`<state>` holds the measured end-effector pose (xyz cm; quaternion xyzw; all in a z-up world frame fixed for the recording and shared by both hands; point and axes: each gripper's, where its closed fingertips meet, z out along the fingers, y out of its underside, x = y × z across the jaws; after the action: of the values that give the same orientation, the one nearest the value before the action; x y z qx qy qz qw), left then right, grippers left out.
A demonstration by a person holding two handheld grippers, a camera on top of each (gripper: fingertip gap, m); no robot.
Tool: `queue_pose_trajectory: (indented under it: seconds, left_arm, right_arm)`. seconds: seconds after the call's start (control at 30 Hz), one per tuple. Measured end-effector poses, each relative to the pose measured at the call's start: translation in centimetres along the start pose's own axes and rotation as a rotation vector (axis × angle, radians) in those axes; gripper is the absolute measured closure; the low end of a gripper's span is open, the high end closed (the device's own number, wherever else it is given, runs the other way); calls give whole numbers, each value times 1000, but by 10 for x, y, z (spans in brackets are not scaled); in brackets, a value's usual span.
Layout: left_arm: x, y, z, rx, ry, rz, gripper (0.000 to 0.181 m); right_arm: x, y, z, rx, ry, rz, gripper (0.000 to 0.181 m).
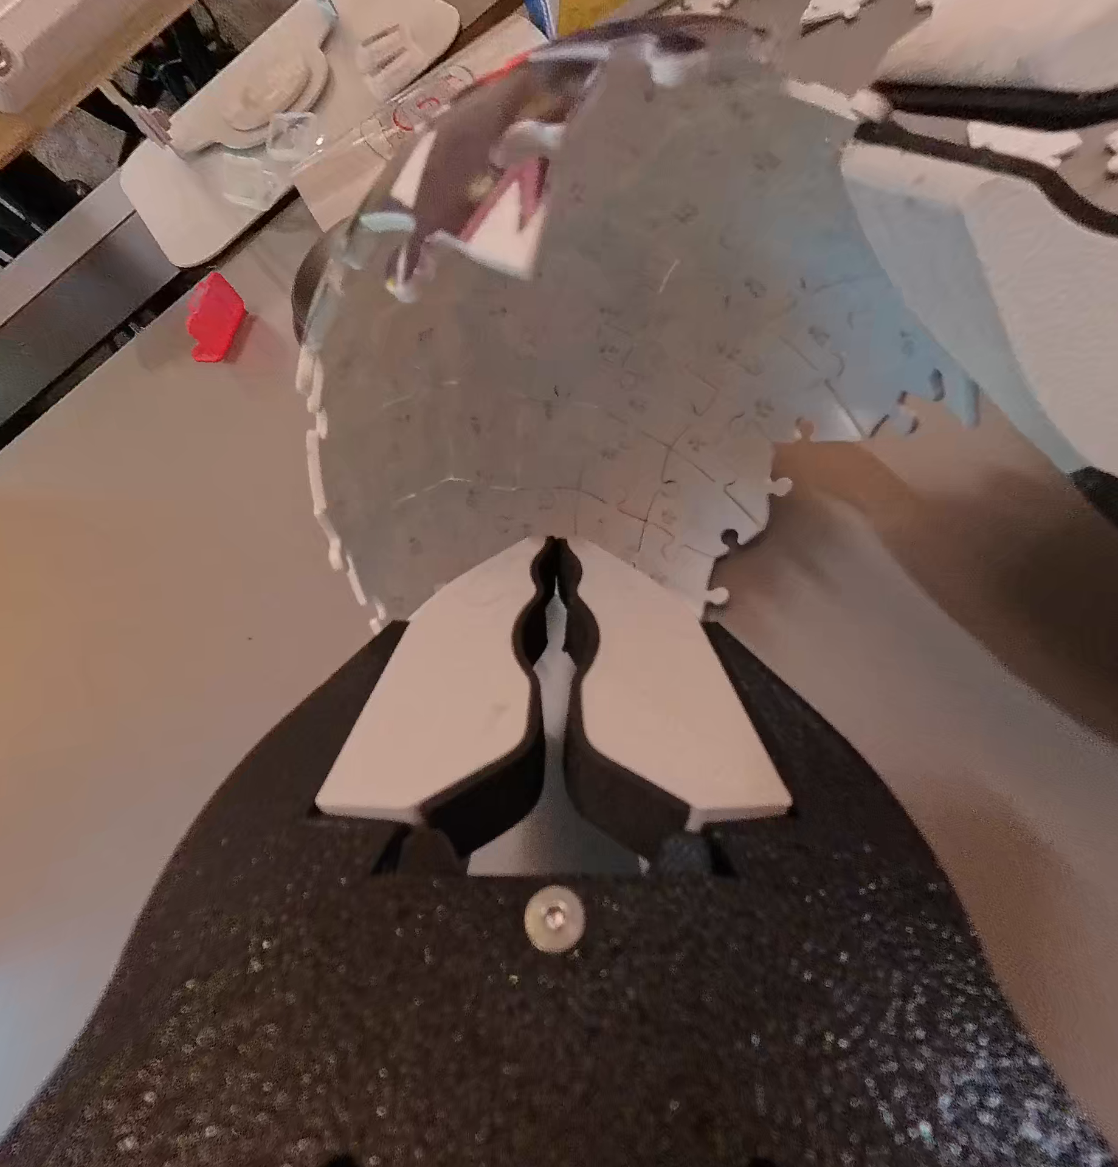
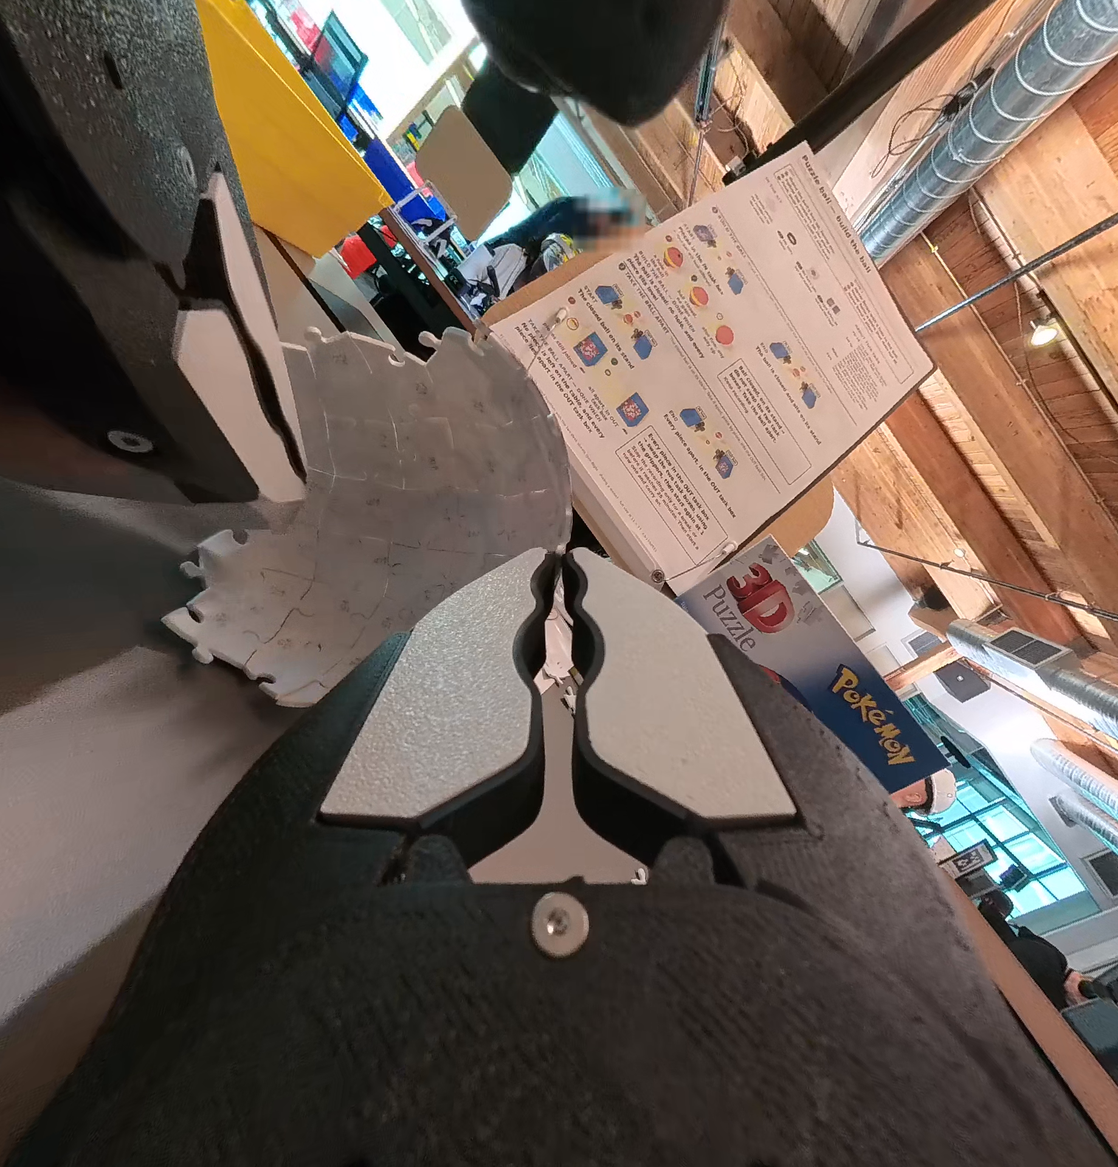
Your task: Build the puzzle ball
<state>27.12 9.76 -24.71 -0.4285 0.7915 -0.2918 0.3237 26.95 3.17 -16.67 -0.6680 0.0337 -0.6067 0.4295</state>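
Note:
The partly built puzzle ball (image 1: 594, 391) is a curved shell of joined pieces, and I see its grey inner side with jagged tabbed edges. My left gripper (image 1: 555, 550) is shut on its lower rim and holds it above the table. In the right wrist view the shell (image 2: 417, 467) hangs at centre left, and the left gripper's white fingers (image 2: 240, 353) clamp its far edge. My right gripper (image 2: 559, 559) is shut with its tips on the shell's near rim. White bits show in the gap between its fingers; I cannot tell whether they are a separate piece.
A red piece (image 1: 215, 319) lies on the grey table (image 1: 133, 537) to the left. Loose white pieces (image 1: 1017, 148) and a black cable (image 1: 985, 170) are at upper right. An instruction sheet (image 2: 733, 353), the blue puzzle box (image 2: 815, 663) and a yellow bin (image 2: 291, 126) stand behind. Some 10 centimeters of space lies between my two pairs of fingers.

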Motion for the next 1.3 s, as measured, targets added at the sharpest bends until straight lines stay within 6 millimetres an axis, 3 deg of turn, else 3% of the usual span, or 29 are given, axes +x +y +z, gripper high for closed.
queue_pose_trajectory:
  seconds: [0.37, 0.73, 0.97, 1.3]
  left_arm:
    - [18, 11, 20, -89, 45, 120, 181]
    - [17, 12, 20, -94, 53, 90, 181]
    - [8, 15, 6, -69, 58, 9, 181]
    - [22, 16, 15, -104, 101, 93, 181]
  right_arm:
    - [0, 0, 0, 2, 0, -3, 179]
    - [0, 0, 1, 0, 1, -1, 179]
    - [0, 0, 1, 2, 0, -1, 179]
    - [1, 2, 2, -2, 2, -3, 179]
